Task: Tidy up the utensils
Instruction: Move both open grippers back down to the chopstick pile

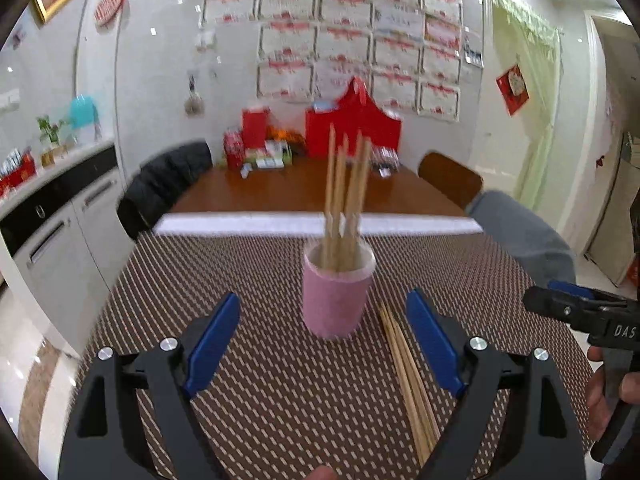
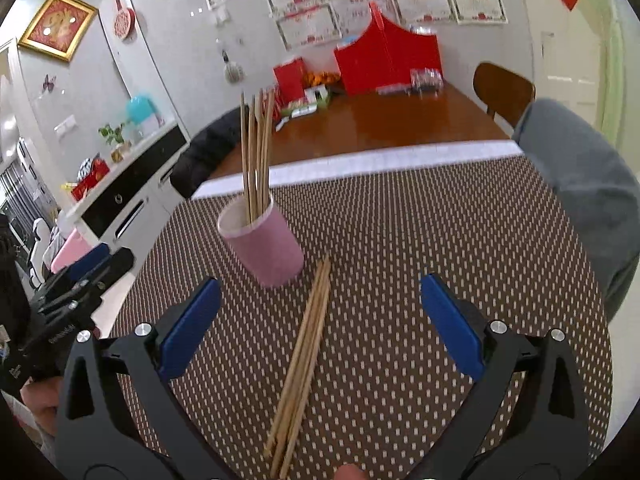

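Observation:
A pink cup (image 1: pixel 337 294) stands upright on the patterned mat and holds several wooden chopsticks (image 1: pixel 345 196). It also shows in the right wrist view (image 2: pixel 266 246) with its chopsticks (image 2: pixel 256 152). A bundle of loose chopsticks (image 1: pixel 408 380) lies flat on the mat to the cup's right, seen too in the right wrist view (image 2: pixel 302 364). My left gripper (image 1: pixel 322 344) is open and empty, just short of the cup. My right gripper (image 2: pixel 320 320) is open and empty, straddling the loose bundle above it.
The brown dotted mat (image 2: pixel 440 240) covers the near table end, with a white strip (image 1: pixel 280 224) at its far edge. Red boxes and bags (image 1: pixel 352 128) stand at the far end. A grey-draped chair (image 2: pixel 592 188) is at right, a cabinet (image 1: pixel 60 220) at left.

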Action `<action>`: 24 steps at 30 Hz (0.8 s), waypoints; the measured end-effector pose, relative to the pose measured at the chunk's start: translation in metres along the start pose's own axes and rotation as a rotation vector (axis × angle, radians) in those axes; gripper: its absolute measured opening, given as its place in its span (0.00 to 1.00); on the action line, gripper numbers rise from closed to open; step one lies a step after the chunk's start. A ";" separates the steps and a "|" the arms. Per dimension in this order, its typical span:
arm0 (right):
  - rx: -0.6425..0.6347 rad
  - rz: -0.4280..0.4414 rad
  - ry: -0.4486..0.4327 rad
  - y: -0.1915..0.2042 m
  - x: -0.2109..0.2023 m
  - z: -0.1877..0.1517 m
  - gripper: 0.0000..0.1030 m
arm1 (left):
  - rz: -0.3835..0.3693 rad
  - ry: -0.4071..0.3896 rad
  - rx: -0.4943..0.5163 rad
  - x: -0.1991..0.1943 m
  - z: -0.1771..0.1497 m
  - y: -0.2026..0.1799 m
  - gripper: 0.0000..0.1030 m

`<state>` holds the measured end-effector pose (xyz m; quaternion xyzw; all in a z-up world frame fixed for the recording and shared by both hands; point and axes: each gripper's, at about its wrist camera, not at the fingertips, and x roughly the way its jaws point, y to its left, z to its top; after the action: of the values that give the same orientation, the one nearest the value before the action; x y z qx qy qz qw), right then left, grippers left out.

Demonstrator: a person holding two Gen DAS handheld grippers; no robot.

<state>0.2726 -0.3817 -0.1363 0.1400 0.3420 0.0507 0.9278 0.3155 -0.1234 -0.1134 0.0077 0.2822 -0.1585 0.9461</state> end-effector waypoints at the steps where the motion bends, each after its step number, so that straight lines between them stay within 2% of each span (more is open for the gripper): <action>1: 0.000 -0.007 0.014 -0.002 0.001 -0.005 0.95 | -0.015 0.034 -0.003 0.006 -0.009 -0.002 0.81; 7: 0.012 -0.031 0.093 -0.017 0.014 -0.025 0.95 | -0.064 0.185 0.009 0.040 -0.043 -0.014 0.81; 12: 0.014 -0.037 0.140 -0.027 0.025 -0.033 0.95 | -0.070 0.307 0.049 0.075 -0.061 -0.031 0.81; 19: 0.046 -0.037 0.173 -0.041 0.039 -0.039 0.95 | -0.032 0.424 0.129 0.120 -0.077 -0.051 0.81; 24: 0.064 -0.042 0.191 -0.051 0.047 -0.039 0.95 | -0.038 0.464 0.172 0.137 -0.085 -0.063 0.81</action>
<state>0.2831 -0.4123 -0.2088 0.1568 0.4334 0.0334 0.8868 0.3591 -0.2146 -0.2540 0.1192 0.4776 -0.1939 0.8486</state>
